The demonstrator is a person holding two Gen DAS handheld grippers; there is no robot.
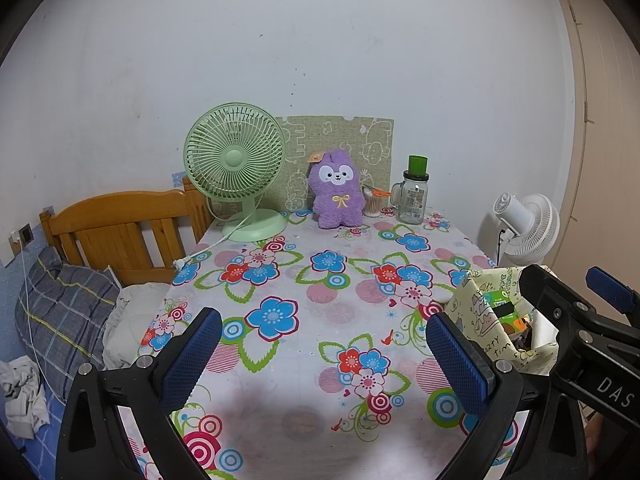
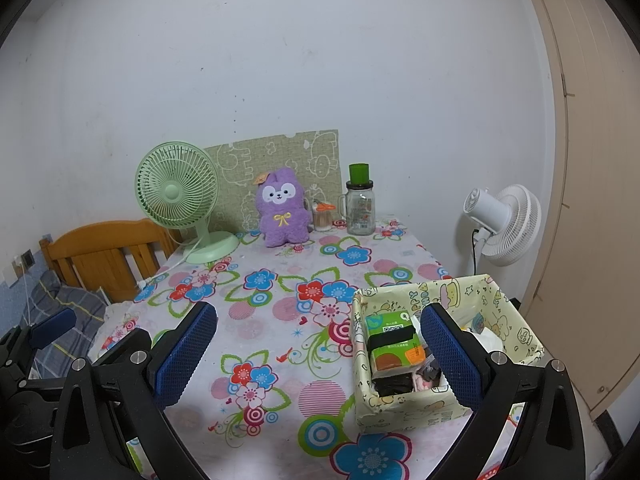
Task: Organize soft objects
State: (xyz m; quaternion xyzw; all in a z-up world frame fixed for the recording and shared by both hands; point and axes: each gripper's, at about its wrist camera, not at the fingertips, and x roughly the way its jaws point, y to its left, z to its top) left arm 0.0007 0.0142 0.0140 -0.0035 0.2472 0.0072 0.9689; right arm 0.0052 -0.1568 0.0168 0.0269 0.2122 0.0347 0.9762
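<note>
Left wrist view: a table with a flowered tablecloth against a white wall. One purple plush toy sits upright at twelve o'clock, between a green fan and a glass jar. It looks light and squashy — best pinched across the body. The left gripper is spread, empty.

Right wrist view: the right gripper is likewise spread and empty; one patterned storage box at four o'clock holds a green packet.

Purple plush bunny upright at table's far edge, facing forward.
</note>
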